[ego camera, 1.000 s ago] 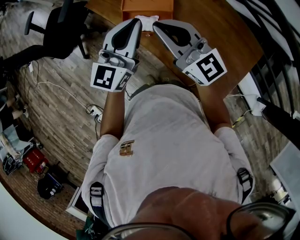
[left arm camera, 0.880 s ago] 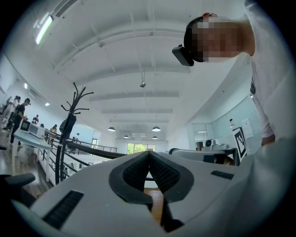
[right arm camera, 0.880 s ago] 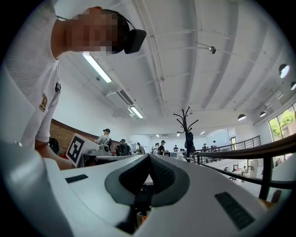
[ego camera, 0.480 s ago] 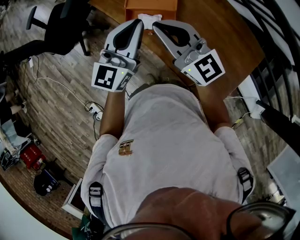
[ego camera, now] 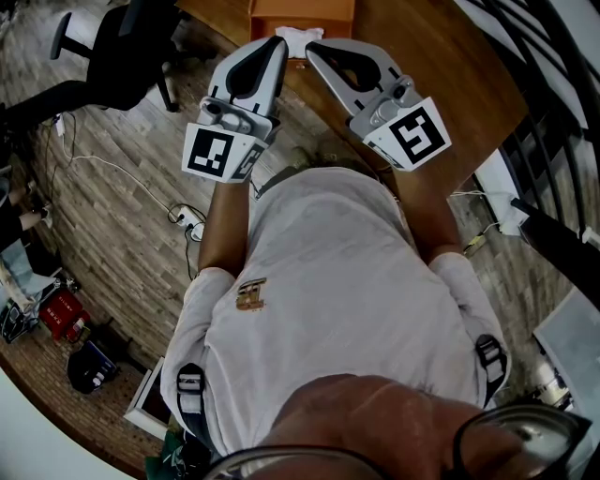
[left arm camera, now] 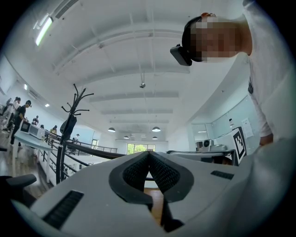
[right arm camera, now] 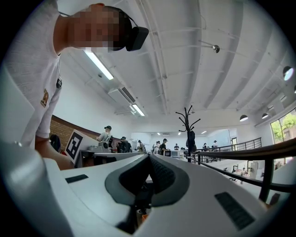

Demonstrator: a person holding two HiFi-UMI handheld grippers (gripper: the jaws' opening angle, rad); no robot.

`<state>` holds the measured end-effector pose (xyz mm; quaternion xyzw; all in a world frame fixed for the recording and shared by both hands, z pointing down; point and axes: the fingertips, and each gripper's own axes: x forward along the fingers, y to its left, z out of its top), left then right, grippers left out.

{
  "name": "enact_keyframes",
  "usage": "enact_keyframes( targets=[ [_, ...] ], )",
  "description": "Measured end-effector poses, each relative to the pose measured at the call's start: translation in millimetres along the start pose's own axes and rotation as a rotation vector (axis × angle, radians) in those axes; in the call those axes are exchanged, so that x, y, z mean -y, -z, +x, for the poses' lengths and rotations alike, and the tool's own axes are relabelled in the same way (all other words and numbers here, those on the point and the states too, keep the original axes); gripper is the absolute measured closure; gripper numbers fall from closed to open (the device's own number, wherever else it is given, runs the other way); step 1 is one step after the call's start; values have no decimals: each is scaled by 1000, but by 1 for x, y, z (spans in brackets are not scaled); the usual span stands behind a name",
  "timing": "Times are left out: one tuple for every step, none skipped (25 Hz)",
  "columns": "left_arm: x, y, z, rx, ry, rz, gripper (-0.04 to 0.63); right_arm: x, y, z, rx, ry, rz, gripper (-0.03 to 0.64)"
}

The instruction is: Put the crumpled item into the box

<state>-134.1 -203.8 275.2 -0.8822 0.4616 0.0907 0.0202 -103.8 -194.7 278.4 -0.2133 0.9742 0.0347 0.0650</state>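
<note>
White crumpled item [ego camera: 298, 39] lies at the near edge of the orange box [ego camera: 302, 13], in or out unclear; left gripper [ego camera: 277, 43] and right gripper [ego camera: 312, 47], both closed and empty, hover near it, a pose suiting approach or retreat.

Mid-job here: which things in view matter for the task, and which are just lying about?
Job: crumpled white item; orange box; wooden table under them.
Lying about: office chair; power strip and cables on the floor.
</note>
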Motion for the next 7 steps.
enact_keyframes(
  targets=[
    [0, 0, -1, 0, 1, -1, 575, 0, -1, 0, 6, 2, -1, 584],
    [0, 0, -1, 0, 1, -2, 575, -1, -1, 0, 3, 2, -2, 584],
    [0, 0, -2, 0, 1, -4, 575, -1, 0, 0, -4, 2, -3, 584],
    [-1, 0, -2, 0, 1, -6, 575, -2, 0, 0, -7, 3, -4, 584],
    [-2, 0, -3, 1, 2, -7, 575, -2, 0, 1, -6, 4, -6, 584],
    [-2, 0, -3, 1, 2, -9, 575, -2, 0, 1, -6, 5, -9, 584],
    [-3, 0, -4, 2, 3, -10, 575, -2, 1, 2, -7, 6, -12, 584]
  ],
)
